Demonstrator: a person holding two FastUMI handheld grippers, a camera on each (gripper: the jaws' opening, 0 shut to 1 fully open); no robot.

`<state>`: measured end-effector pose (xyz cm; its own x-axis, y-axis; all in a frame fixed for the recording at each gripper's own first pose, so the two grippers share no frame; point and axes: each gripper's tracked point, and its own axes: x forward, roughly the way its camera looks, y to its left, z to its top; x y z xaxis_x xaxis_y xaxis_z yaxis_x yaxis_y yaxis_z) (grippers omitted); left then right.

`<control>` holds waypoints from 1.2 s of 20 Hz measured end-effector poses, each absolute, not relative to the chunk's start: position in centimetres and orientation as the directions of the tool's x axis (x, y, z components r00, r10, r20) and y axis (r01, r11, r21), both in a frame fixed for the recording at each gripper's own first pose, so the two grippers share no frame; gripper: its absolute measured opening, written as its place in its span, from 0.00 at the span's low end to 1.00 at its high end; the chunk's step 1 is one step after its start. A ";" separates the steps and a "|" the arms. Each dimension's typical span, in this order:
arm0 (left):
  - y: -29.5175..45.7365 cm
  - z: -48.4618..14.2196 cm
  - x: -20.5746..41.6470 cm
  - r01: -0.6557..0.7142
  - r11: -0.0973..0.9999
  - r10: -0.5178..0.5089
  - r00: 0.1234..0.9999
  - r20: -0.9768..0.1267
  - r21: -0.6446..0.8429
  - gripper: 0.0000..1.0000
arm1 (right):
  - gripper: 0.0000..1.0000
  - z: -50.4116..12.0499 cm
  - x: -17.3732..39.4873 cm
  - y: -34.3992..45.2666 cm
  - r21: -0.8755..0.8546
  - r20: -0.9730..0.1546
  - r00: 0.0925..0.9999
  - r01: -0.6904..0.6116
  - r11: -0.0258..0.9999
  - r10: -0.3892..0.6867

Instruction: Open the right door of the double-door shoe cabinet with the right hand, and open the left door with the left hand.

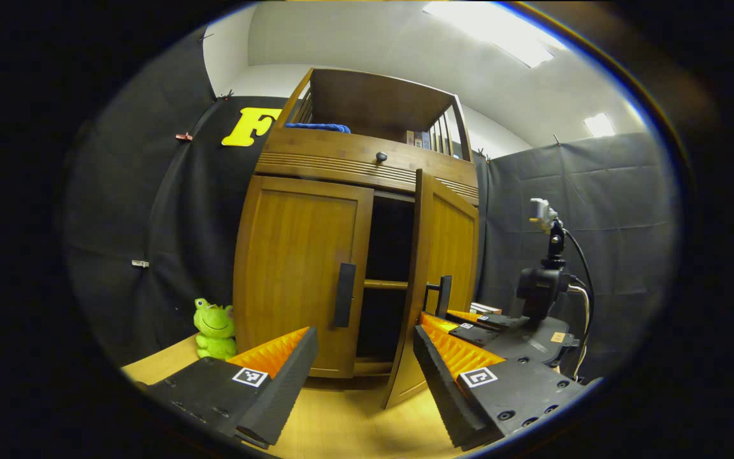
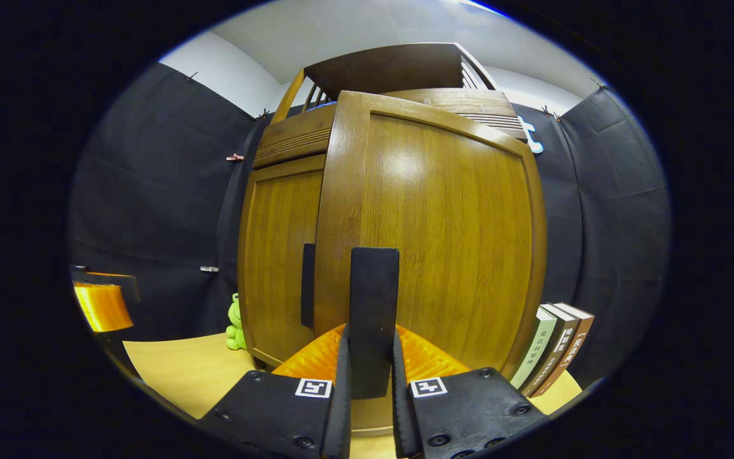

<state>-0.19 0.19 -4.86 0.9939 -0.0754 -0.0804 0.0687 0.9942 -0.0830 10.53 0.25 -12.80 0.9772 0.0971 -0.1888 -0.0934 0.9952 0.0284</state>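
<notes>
The shoe cabinet (image 1: 354,255) is standing on a light wood table (image 1: 341,421), w/ a green frog toy (image 1: 214,329) sitting just beside the cabinet's left side. In the left gripper view the right door (image 1: 443,268) is swinging partway open, showing a dark inside w/ a shelf bar, while the left door (image 1: 300,268) is sitting closed, its dark handle (image 1: 344,295) untouched. The left gripper (image 1: 364,376) is hovering in front of the cabinet, jaws wide apart, holding nothing, roughly facing the left door handle. The right gripper (image 2: 370,382) is clamping narrow on the right door's dark handle (image 2: 373,306), both fingers pressing its sides in the right gripper view; it's also showing in the left gripper view at the door's edge. A few books (image 2: 555,347) are standing just right of the cabinet.
</notes>
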 end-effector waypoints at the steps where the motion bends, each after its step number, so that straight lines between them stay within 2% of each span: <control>1: -0.4 -5.0 0.0 0.075 0.994 -0.082 0.993 -0.083 -0.081 0.94 | 0.30 -12.7 9.9 -0.1 0.032 -0.187 0.977 -0.095 0.995 0.099; 2: -1.0 -5.1 0.1 0.084 0.993 -0.091 0.992 -0.086 -0.079 0.94 | 0.30 -12.5 9.4 -0.4 0.032 -0.183 0.978 -0.093 0.995 0.098; 3: -1.6 -5.2 0.0 0.096 0.992 -0.103 0.991 -0.088 -0.077 0.94 | 0.26 -12.2 8.6 -0.9 0.031 -0.181 0.979 -0.091 0.995 0.095; 4: -2.3 -5.3 0.0 0.110 0.991 -0.117 0.989 -0.089 -0.078 0.94 | 0.30 -12.0 8.1 -1.3 0.029 -0.180 0.979 -0.088 0.996 0.092; 18: -7.2 -4.4 -2.3 0.212 0.974 -0.218 0.974 -0.069 -0.080 0.94 | 0.30 -10.5 3.5 -6.1 0.018 -0.190 0.982 -0.009 1.000 0.013; 19: -7.6 -4.3 -2.4 0.219 0.972 -0.225 0.972 -0.070 -0.082 0.94 | 0.25 -10.5 3.0 -6.6 0.011 -0.191 0.982 -0.001 1.000 0.003; 20: -8.0 -4.4 -2.5 0.228 0.970 -0.234 0.970 -0.070 -0.082 0.94 | 0.25 -10.4 2.6 -7.1 0.002 -0.193 0.981 0.011 1.000 -0.010; 21: -8.5 -4.5 -2.6 0.240 0.967 -0.246 0.967 -0.072 -0.081 0.94 | 0.29 -10.4 2.2 -7.7 -0.007 -0.195 0.980 0.023 1.000 -0.024; 24: -10.2 -4.9 -2.8 0.274 0.959 -0.279 0.957 -0.076 -0.072 0.94 | 0.29 -10.4 1.3 -9.0 -0.003 -0.201 0.978 0.050 0.999 -0.049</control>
